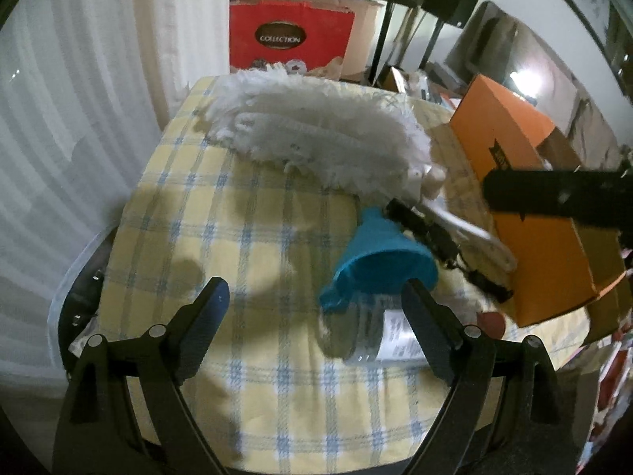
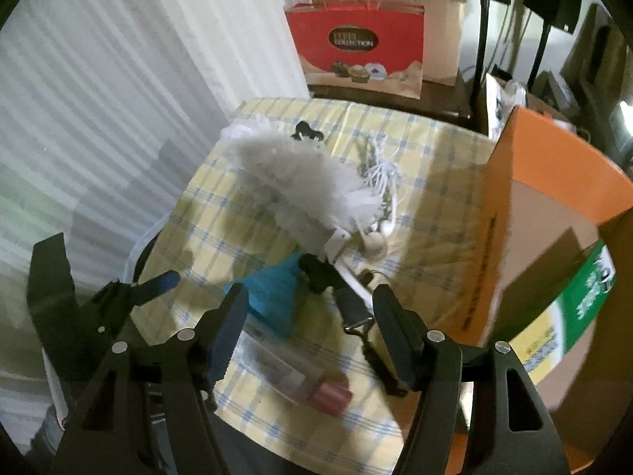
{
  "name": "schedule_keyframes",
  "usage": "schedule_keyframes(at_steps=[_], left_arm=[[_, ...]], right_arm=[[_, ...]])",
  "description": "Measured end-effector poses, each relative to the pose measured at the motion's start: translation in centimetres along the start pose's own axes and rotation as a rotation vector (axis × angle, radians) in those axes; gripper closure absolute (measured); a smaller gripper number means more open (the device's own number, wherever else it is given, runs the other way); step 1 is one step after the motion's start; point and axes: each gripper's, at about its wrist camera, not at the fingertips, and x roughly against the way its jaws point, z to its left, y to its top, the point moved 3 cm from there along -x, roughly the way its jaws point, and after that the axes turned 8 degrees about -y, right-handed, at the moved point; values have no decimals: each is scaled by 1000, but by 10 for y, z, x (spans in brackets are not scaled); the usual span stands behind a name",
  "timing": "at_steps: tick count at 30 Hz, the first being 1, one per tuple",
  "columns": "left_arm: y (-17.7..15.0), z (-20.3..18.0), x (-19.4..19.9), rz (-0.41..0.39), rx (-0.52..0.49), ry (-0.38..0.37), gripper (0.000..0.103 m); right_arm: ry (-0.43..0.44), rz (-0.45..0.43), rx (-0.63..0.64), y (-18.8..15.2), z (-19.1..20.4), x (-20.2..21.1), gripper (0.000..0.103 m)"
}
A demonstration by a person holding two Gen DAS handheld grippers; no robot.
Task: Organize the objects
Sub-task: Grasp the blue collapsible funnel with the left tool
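A: Where is the blue funnel [image 1: 379, 265] placed relative to the grippers?

B: Mid-table on the checked cloth [image 1: 257, 388], toward the orange box [image 1: 526, 213] side. It is tipped over, spout aimed at the feather duster [image 1: 316, 134], mouth toward the near edge. The left gripper [image 1: 316, 304] is nearer; the funnel rim is seen just beside its right finger.

A: Jaws?

B: Left gripper spread wide, nothing held. Right gripper [image 2: 310, 320] parted, nothing pinched; a black strap [image 2: 356, 312] is seen between its fingers. Both are pitched steeply down at the table.
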Motion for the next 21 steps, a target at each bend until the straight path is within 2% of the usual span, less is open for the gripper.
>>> schedule_keyframes(at_steps=[4,8,18,19,21], left_arm=[[7,-8,-8,-6,-19,-6,16],[12,-20,-18,-6,-53,0,15],[19,-32,-46,28,-78,57,15],[20,-32,-48,24,-78,59,20],[19,-29,-47,21,-68,66,42]], right_arm=[[24,12,-63,-1,-4,-9,36],[-24,-11,-87,2,-12,-6,36],[-46,-18,-128,6,-27,-5,36],[-50,-19,-126,7,-28,-6,36],[-66,-18,-118,9,-29,-9,37]])
